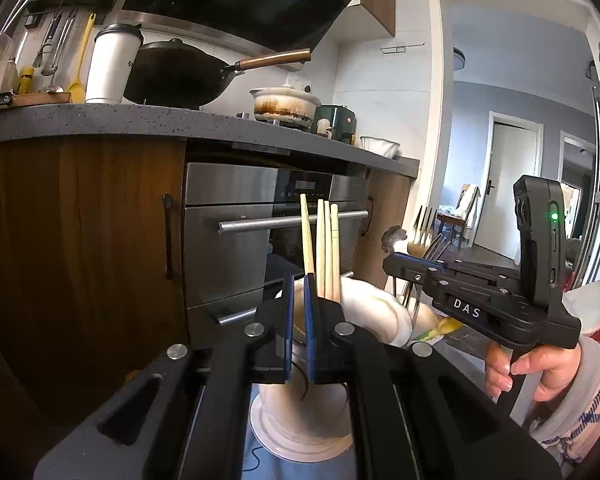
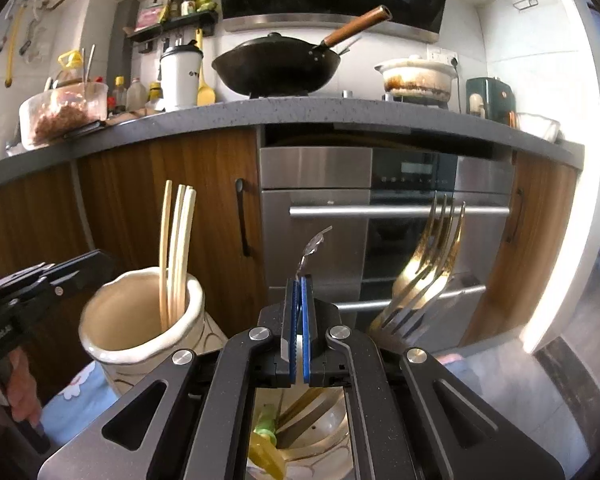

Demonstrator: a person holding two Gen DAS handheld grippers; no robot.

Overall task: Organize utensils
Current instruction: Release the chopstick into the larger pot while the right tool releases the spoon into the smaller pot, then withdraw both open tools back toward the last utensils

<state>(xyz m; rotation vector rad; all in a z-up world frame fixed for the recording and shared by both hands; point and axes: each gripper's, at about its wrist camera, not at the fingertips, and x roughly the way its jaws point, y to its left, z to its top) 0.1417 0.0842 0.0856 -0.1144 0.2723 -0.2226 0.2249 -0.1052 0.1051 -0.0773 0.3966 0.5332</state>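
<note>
A cream ceramic holder [image 2: 140, 320] stands left of my right gripper, with several pale chopsticks [image 2: 176, 248] upright in it. In the left wrist view the same holder [image 1: 364, 304] and chopsticks [image 1: 325, 248] sit just beyond my left gripper [image 1: 298, 280], whose blue pads stand slightly apart with nothing clearly between them. My right gripper [image 2: 301, 280] is shut on a thin silver utensil [image 2: 312, 246] that sticks up from the pads; it also shows in the left wrist view [image 1: 396, 258]. Several gold and silver forks [image 2: 424, 280] lean at the right. A second cream holder [image 2: 300, 432] lies below with a yellow-green utensil [image 2: 266, 436].
A kitchen counter [image 2: 300, 114] runs across the back with a black wok [image 2: 276, 66], a white cup [image 2: 180, 78] and a stained pot [image 2: 418, 76]. A steel oven [image 2: 380, 208] and wooden cabinet doors [image 2: 140, 184] face me. A blue cloth [image 2: 72, 396] covers the near surface.
</note>
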